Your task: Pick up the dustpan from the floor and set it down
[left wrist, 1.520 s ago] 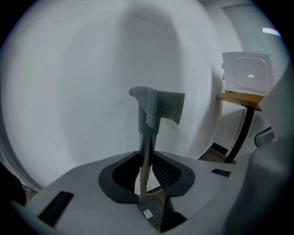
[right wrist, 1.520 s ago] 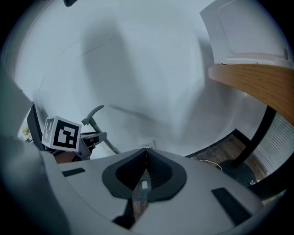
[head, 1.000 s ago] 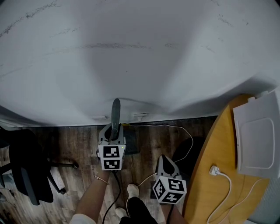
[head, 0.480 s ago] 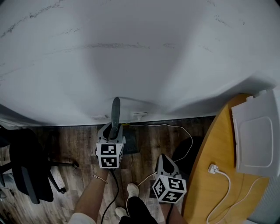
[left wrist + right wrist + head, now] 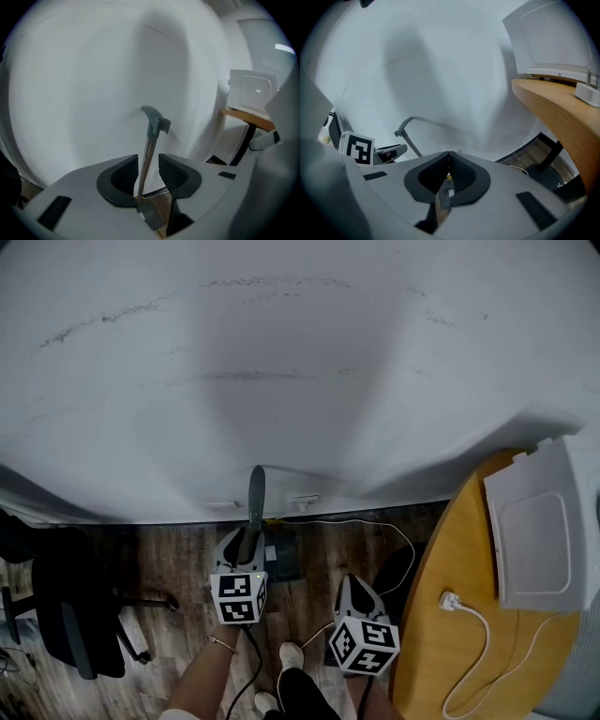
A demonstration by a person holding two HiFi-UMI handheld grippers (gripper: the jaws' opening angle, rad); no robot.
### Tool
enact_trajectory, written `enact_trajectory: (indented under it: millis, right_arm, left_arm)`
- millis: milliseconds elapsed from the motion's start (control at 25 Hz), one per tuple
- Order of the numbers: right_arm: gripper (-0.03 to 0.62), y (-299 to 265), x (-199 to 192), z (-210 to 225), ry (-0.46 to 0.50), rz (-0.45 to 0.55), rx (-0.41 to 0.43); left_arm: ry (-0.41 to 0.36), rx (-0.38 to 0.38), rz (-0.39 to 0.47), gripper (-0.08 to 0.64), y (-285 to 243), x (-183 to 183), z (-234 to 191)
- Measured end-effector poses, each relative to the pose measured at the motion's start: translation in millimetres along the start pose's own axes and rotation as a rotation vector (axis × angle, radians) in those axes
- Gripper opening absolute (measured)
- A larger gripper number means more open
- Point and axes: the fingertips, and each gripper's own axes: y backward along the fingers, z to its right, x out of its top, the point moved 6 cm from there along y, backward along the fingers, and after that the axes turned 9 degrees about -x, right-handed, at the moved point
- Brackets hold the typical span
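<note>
The grey dustpan stands on the wood floor against the white wall, its pan down and its long handle upright. My left gripper reaches to the handle's lower part. In the left gripper view the metal shaft runs up between the jaws of the left gripper. Those jaws have just been opening, and a gap shows beside the shaft, so the pads are not pressing on it. My right gripper hangs lower right, apart from the dustpan. Seen close up, the right gripper is shut and empty.
A black office chair stands at the left. A round wooden table at the right carries a white tray and a white plug with cable. A thin cable loops on the floor. My feet are below.
My left gripper has drawn back slightly toward me along the dustpan handle. The dustpan stays upright at the wall. The right gripper has not moved.
</note>
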Motion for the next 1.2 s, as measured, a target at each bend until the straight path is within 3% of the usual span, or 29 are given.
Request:
enact_trajectory:
  millis: [440,680,1200]
  right_arm:
    - [0.032,37.5,12.8,-7.0,0.028,0.013,0.013]
    - [0.032,66.5,18.8,-14.5,0.064,0.022,0.039]
    - [0.032,133.8,39.1,-21.3,0.135,0.084,0.122]
  left_arm:
    - [0.089,-0.002,0.056,0.14,82.3,8.6,14.7]
    - [0.057,-0.016,0.115,0.104,138.4,34.5,39.0]
    - [0.107,0.098,0.201,0.02,244.2,74.2,57.5]
